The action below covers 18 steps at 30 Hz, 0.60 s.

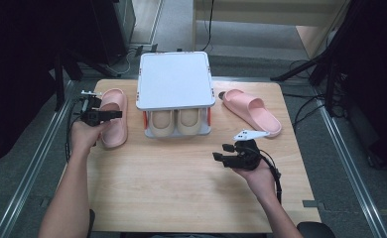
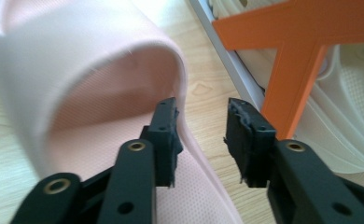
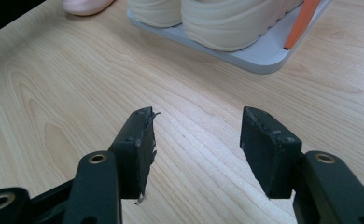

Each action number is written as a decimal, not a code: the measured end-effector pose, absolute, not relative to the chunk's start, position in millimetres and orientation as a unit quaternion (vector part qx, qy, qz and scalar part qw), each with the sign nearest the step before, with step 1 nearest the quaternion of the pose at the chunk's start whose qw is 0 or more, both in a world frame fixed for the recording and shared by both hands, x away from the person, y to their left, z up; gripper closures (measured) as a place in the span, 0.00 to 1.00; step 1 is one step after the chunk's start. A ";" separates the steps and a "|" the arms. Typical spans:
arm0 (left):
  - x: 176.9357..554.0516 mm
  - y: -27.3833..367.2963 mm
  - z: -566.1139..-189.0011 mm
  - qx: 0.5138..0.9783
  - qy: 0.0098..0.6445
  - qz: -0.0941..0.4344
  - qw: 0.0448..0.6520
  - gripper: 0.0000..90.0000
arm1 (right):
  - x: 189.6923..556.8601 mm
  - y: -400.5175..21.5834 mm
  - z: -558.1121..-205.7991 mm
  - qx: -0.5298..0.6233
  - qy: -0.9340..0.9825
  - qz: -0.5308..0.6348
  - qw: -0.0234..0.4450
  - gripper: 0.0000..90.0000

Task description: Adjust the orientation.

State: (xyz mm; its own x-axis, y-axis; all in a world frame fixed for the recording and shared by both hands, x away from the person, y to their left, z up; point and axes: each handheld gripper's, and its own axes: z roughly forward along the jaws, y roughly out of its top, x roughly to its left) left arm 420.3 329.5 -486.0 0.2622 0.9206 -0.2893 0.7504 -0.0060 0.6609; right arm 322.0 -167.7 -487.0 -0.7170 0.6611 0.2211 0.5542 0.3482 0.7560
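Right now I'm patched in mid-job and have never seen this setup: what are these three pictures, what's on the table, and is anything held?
There is no robot arm here: a person holds a hand-held two-jaw gripper in each hand. The high view looks down on the wooden table from above the person. The other two pictures come from cameras riding on each gripper, looking along its black jaws.

On the table stands a small grey two-level shoe rack with a beige pair of shoes underneath. One pink slipper lies to its left, another pink slipper to its right.

The left gripper is at the left slipper's side wall, jaws apart straddling its rim without gripping. The right gripper hangs open above bare wood. Nothing is held.
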 end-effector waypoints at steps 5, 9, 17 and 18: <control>409.9 339.7 -472.3 0.690 0.600 0.131 0.382 0.59 | 325.2 -164.8 -486.9 0.367 0.821 0.433 0.059 0.50; 401.7 351.7 -466.6 0.681 0.608 0.142 0.381 0.53 | 326.4 -161.7 -486.6 0.362 0.824 0.432 0.057 0.50; 388.6 378.4 -469.8 0.661 0.631 0.155 0.375 0.49 | 331.8 -154.8 -486.9 0.353 0.828 0.432 0.051 0.49; 387.7 381.2 -471.3 0.659 0.632 0.157 0.376 0.48 | 332.2 -153.7 -487.0 0.352 0.828 0.433 0.051 0.49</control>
